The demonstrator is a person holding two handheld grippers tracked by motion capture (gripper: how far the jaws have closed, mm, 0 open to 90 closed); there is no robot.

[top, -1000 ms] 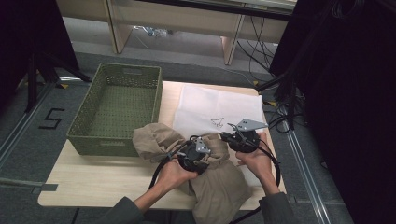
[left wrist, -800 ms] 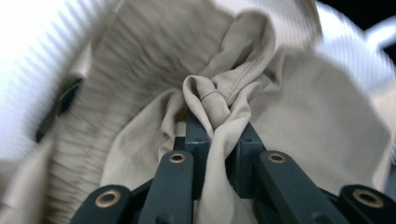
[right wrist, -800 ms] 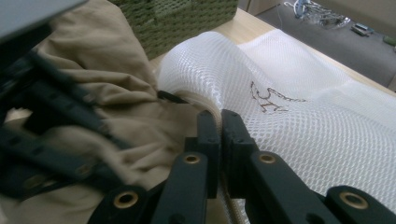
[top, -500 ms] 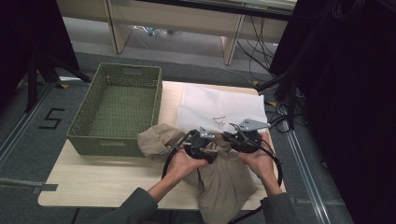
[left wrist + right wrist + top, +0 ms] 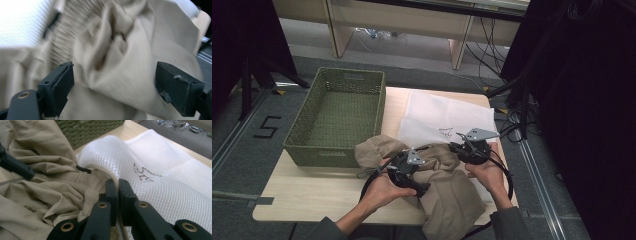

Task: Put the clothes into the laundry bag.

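Observation:
A tan garment [image 5: 447, 195] lies crumpled on the table's near right and hangs over the front edge. Part of it sits in the mouth of a white mesh bag [image 5: 447, 117] behind it. My left gripper [image 5: 414, 167] rests over the garment. Its jaws have just been opening and now stand wide, left gripper [image 5: 113, 85] straddling loose folds of the garment [image 5: 120, 50] without pressing them. My right gripper [image 5: 462, 147] is at the bag's mouth. In its own view the right gripper [image 5: 117, 187] is shut on the rim of the mesh bag [image 5: 155, 165], with the garment [image 5: 42, 185] beside it.
An empty green woven basket [image 5: 334, 150] stands on the left half of the wooden table [image 5: 312, 192]. Cables trail from both grippers across the front edge. Dark stands and more cables sit on the floor to the right.
The left gripper pushed the tan cloth toward the bag, then opened, let the cloth go and drew back to the left. The right gripper kept still on the bag's rim.

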